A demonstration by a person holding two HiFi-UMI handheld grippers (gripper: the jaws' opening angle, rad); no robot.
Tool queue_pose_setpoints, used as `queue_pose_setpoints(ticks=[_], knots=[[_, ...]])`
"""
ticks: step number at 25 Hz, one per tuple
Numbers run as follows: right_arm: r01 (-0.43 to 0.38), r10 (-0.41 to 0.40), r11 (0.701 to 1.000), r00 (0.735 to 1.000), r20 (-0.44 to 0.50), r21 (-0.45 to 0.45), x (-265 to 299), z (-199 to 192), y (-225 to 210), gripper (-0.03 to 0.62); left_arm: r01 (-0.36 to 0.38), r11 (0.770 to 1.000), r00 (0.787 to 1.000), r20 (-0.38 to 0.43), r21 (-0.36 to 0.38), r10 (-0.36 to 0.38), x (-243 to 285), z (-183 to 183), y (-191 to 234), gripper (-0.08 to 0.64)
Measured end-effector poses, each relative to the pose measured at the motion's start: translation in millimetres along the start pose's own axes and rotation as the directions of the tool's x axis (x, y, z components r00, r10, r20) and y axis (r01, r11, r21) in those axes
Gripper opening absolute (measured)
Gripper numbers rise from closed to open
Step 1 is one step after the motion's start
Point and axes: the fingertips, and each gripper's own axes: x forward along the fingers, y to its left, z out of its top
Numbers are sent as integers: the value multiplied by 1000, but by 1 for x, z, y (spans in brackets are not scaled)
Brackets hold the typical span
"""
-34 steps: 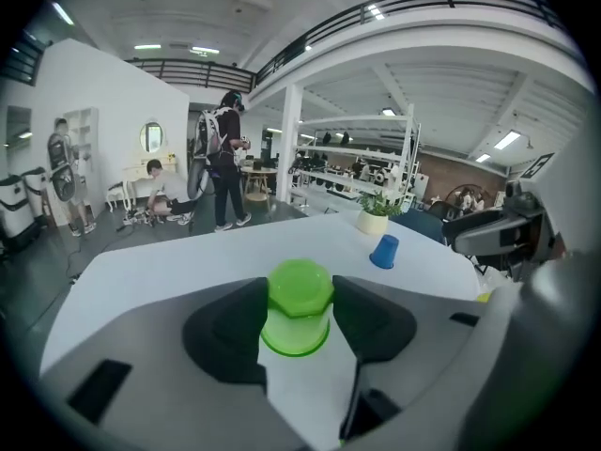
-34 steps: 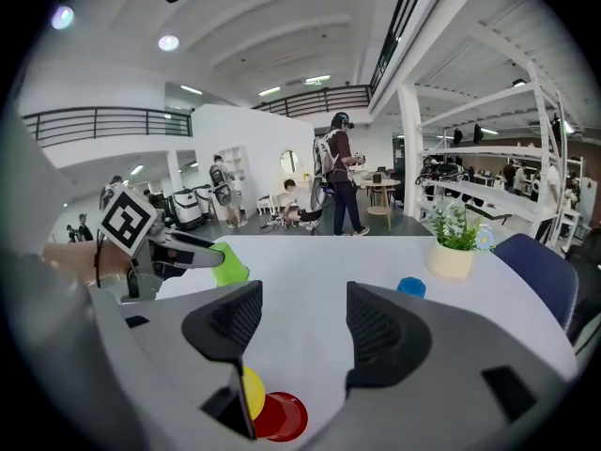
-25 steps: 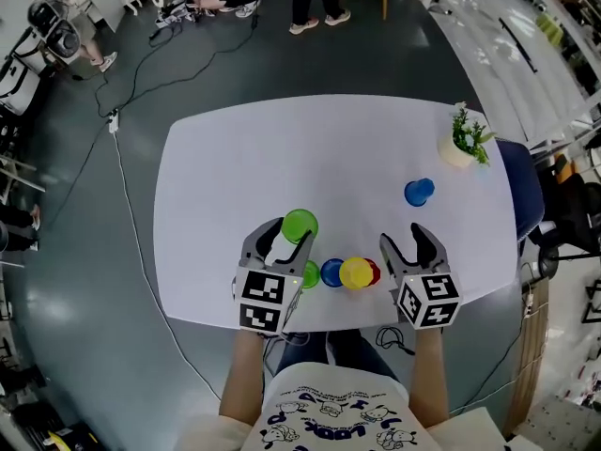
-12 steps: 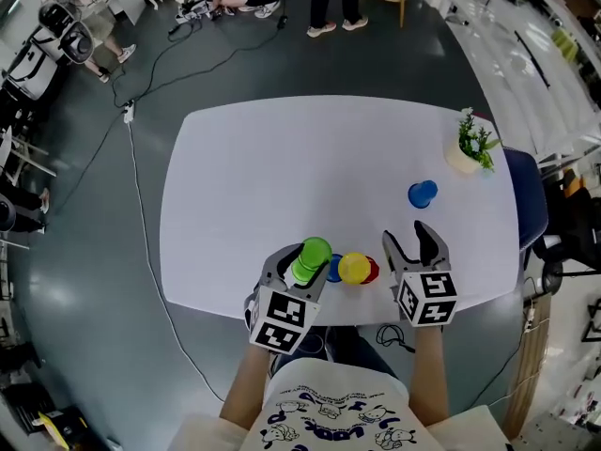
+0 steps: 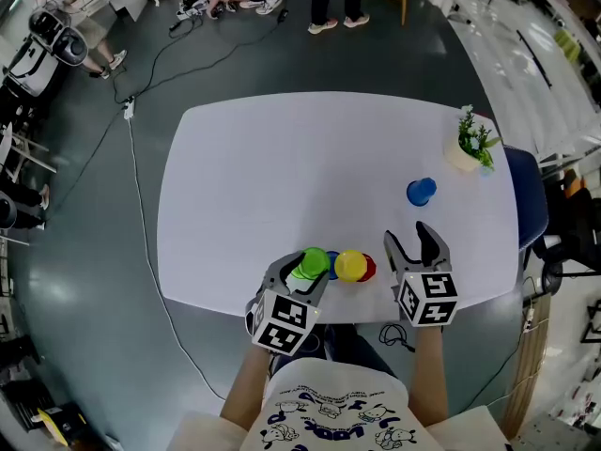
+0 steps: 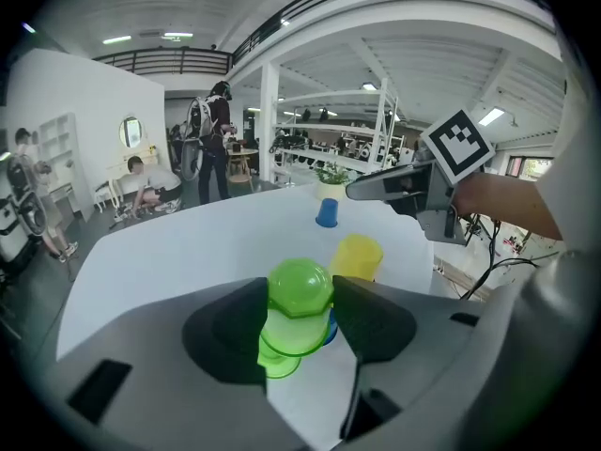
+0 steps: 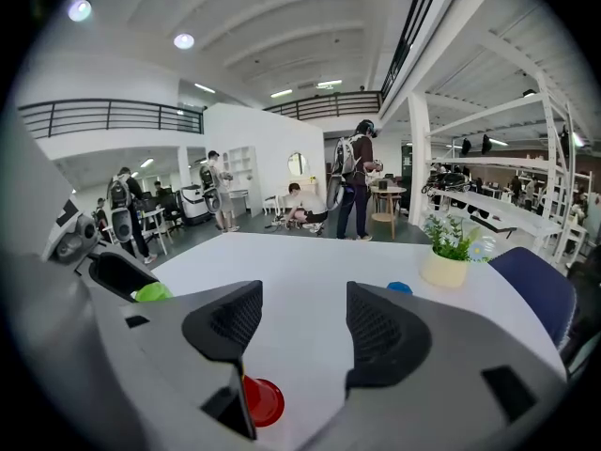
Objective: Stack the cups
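My left gripper (image 5: 302, 272) is shut on an upside-down green cup (image 6: 299, 299); both pads touch its sides. The cup hangs just over a second green cup (image 6: 275, 361) that stands on the white table (image 5: 282, 167); whether they touch I cannot tell. A blue cup (image 6: 330, 328) peeks out behind them. To the right stand a yellow cup (image 5: 350, 265) and a red cup (image 5: 372, 271). Another blue cup (image 5: 420, 192) stands alone farther back on the right. My right gripper (image 5: 418, 250) is open and empty, right of the red cup (image 7: 258, 400).
A small potted plant (image 5: 467, 147) stands at the table's far right corner. The row of cups sits near the table's front edge (image 5: 225, 310). A dark blue chair (image 5: 526, 195) stands at the right side. People and cables are on the floor beyond.
My left gripper has carried the green cup toward me and down, from behind the row of cups to right above the other green cup. The right gripper has stayed put.
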Motion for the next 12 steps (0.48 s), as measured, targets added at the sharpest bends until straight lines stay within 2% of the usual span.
queue_pose_setpoints(ticks=[12], knots=[[18,-18,1000,1000,-8,12,0,-4,-9,296,3,1000,1000,-4,-9,-3,7,-5,-2,232]])
